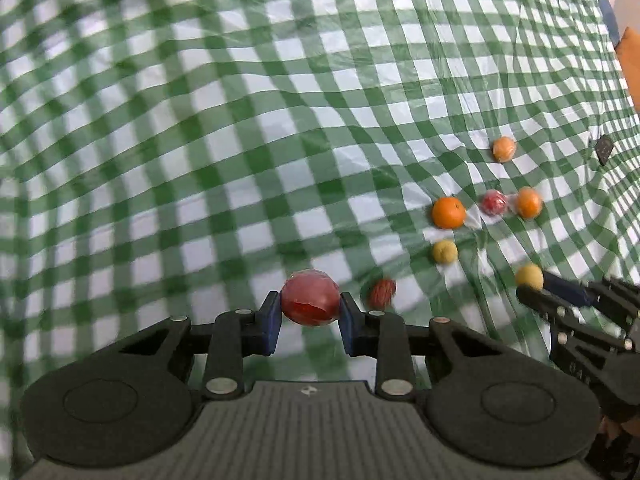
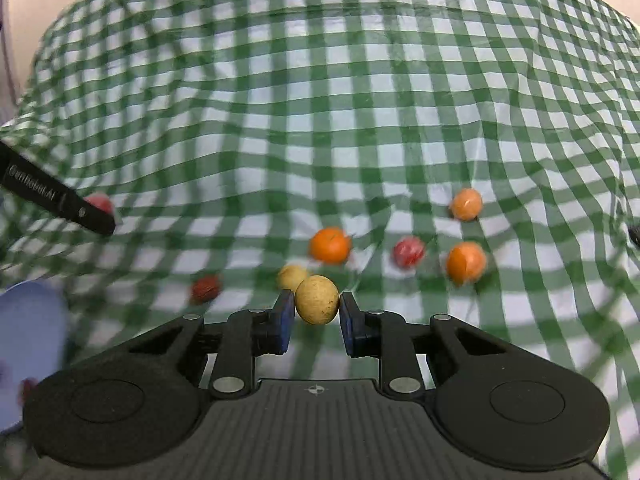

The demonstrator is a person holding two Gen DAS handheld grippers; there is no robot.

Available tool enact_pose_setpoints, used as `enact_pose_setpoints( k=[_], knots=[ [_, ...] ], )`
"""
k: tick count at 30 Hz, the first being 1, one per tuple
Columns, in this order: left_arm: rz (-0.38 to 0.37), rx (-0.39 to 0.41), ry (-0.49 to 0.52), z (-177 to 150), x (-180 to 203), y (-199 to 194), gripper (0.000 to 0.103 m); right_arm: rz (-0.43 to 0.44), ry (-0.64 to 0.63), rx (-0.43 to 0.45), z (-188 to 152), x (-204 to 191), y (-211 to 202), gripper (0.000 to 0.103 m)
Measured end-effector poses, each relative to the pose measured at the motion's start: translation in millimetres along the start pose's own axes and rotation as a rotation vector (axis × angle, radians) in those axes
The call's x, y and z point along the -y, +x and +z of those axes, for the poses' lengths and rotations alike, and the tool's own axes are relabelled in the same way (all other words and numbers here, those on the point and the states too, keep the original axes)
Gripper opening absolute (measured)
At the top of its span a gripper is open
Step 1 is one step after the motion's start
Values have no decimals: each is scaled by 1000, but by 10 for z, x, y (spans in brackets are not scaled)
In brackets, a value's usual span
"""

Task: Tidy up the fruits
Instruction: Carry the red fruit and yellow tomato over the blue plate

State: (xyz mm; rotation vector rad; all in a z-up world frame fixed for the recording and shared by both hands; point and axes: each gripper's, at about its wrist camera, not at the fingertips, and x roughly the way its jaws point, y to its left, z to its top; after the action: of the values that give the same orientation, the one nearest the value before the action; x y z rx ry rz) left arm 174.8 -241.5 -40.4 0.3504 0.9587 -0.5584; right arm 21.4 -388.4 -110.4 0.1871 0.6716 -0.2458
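My left gripper (image 1: 310, 305) is shut on a red fruit (image 1: 310, 298) wrapped in clear film, held above the green checked cloth (image 1: 240, 120). My right gripper (image 2: 317, 308) is shut on a round yellow fruit (image 2: 317, 299), also off the cloth. In the left wrist view the right gripper (image 1: 532, 286) shows at the right edge with the yellow fruit (image 1: 529, 276). On the cloth lie three oranges (image 2: 330, 245) (image 2: 466, 262) (image 2: 466, 204), a red wrapped fruit (image 2: 408, 252), another yellow fruit (image 2: 293, 276) and a small dark red fruit (image 2: 206, 288).
A pale blue plate (image 2: 32, 340) sits at the left edge of the right wrist view. A small dark object (image 1: 604, 149) lies on the cloth at the far right. The cloth is wrinkled and stretches far beyond the fruits.
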Motion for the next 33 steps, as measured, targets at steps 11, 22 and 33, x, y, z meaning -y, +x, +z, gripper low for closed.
enact_pose_setpoints(
  k=[11,22,33],
  knots=[
    [45,11,-151,-987,-286,-1214,33,155,5,8,-234,-839,-1112,26],
    [93,62,-229,-1802,-515,-2066,33,267,-104,57,-267,-1518,-1861,26],
    [108,119,-295,-2310,-680,-2408,33,302,-213,49,-435,-1974,-2099,26]
  ],
)
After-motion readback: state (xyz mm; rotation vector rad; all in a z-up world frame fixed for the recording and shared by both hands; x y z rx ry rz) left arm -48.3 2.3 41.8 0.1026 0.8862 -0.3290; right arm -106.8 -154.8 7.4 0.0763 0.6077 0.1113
